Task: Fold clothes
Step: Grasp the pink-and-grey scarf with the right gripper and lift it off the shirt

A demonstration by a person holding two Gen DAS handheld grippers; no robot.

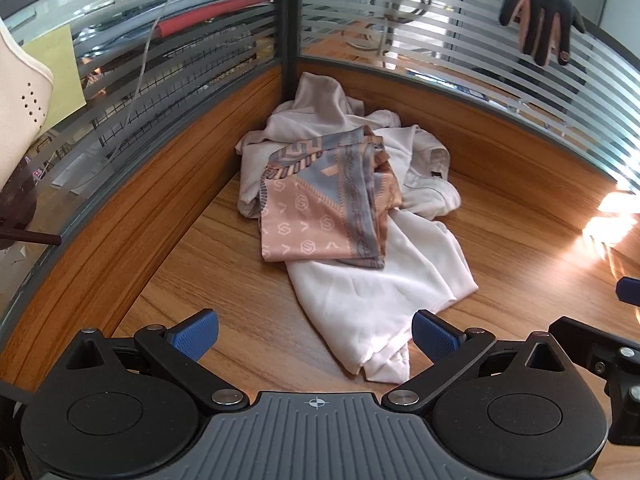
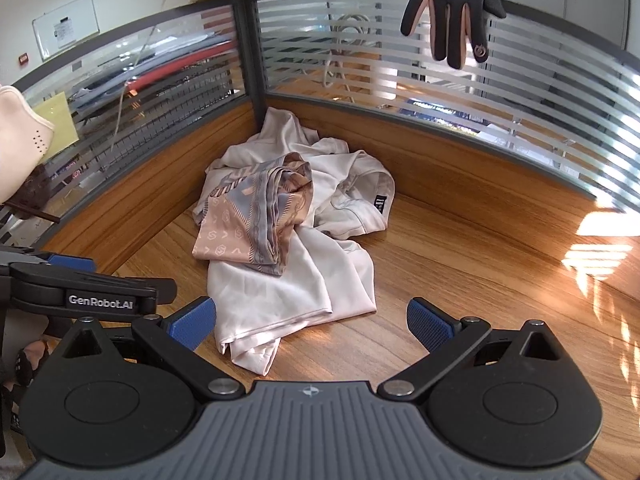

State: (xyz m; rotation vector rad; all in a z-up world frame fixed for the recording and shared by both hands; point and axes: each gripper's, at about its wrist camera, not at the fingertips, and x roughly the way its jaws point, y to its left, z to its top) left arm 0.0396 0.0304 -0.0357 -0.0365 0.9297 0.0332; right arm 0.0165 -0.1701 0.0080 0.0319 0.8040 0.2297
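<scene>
A crumpled cream-white garment [image 1: 372, 292] [image 2: 280, 284] lies heaped in the corner of the wooden desk [image 1: 240, 320] [image 2: 460, 280], one end trailing toward me. On top of it rests a folded pink and grey patterned scarf [image 1: 320, 216] [image 2: 248, 224]. My left gripper [image 1: 316, 336] is open, hovering just short of the garment's near end, nothing between its blue pads. My right gripper [image 2: 312, 326] is open too, with the garment's near edge lying between and below its fingers, not gripped. The left gripper's body [image 2: 92, 288] shows at the left of the right wrist view.
Wood-and-striped-glass partitions [image 1: 160, 168] [image 2: 480, 92] wall the desk on the left and back. A dark glove [image 1: 540, 20] [image 2: 452, 16] hangs over the back partition. Sunlight patches [image 2: 600, 248] fall on the desk at right. A pale chair back [image 1: 20, 92] stands beyond the left partition.
</scene>
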